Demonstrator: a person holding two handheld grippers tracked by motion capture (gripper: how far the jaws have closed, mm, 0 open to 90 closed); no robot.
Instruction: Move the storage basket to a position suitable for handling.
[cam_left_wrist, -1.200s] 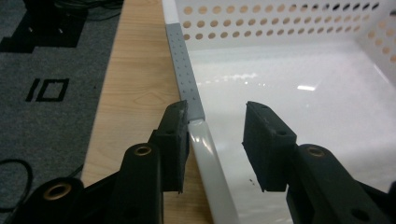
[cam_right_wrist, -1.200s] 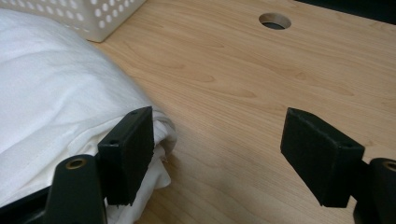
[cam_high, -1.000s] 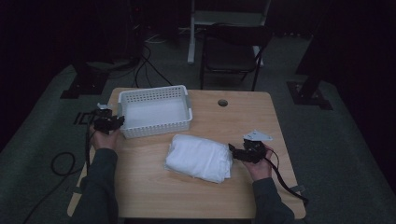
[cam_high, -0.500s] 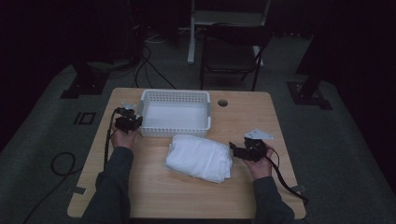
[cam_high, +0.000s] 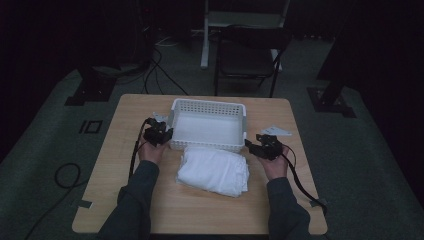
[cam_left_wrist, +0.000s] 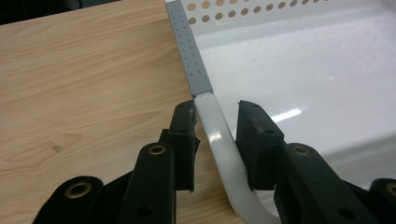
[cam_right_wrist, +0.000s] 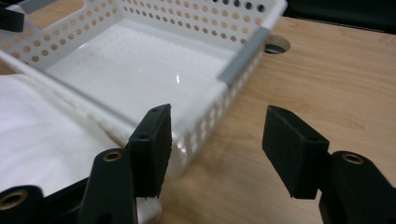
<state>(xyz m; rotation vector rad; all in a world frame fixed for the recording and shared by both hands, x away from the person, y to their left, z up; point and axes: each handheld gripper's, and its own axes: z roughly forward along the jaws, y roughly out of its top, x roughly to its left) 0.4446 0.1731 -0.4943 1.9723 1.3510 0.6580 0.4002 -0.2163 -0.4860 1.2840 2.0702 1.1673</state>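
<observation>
A white perforated basket (cam_high: 207, 103) stands empty at the table's middle back. My left gripper (cam_high: 165, 134) is at its near left corner, shut on the smooth white rim (cam_left_wrist: 219, 140), one jaw outside and one inside. A folded white towel (cam_high: 215, 171) lies just in front of the basket, and its edge (cam_right_wrist: 37, 135) touches the basket's front wall. My right gripper (cam_high: 250, 145) is at the basket's near right corner (cam_right_wrist: 196, 140). Its jaws have just been closing and still stand apart: the left pad (cam_right_wrist: 152, 144) is beside the corner wall, the right one over bare wood.
The wooden table (cam_high: 115, 150) has free room on both sides and along the front. A round cable hole (cam_right_wrist: 276, 45) sits beyond the basket's far right corner. Behind the table stand a dark chair (cam_high: 250, 50) and stands, with cables on the floor.
The left gripper has dragged the basket from the table's back left to the middle, right behind the towel. The right gripper has edged toward the basket's near right corner.
</observation>
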